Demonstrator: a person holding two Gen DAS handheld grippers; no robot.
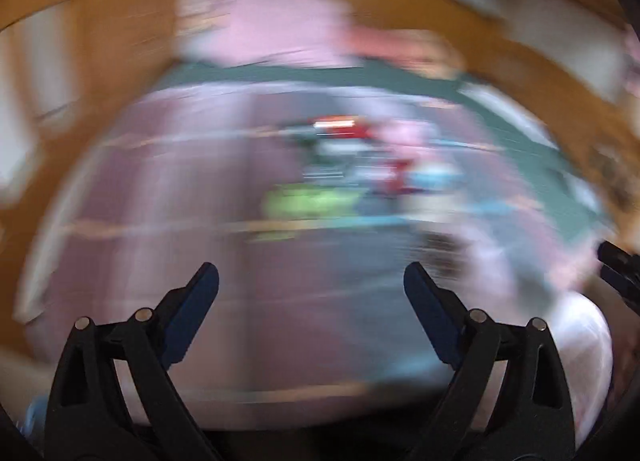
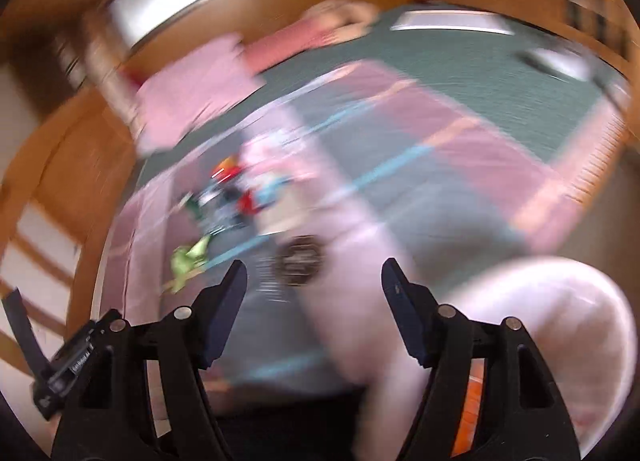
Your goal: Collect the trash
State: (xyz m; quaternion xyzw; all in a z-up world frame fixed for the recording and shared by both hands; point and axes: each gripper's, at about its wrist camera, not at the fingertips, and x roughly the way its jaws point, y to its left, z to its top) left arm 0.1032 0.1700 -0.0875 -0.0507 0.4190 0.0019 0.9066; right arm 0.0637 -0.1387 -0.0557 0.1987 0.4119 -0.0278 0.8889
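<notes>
Grippers: two, left gripper (image 1: 311, 279) and right gripper (image 2: 314, 275)
Green wrapper (image 2: 188, 261): one, at 10 o'clock of the right gripper
Dark round lid (image 2: 299, 259): one
Remaining litter pile (image 2: 240, 193): too blurred to count

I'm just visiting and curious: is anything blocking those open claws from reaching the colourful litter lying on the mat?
Nothing visible does. Both the left gripper and the right gripper are open and empty, and only bare mat lies between them and the colourful litter. The pictures are badly blurred, so small obstacles could be missed.
</notes>
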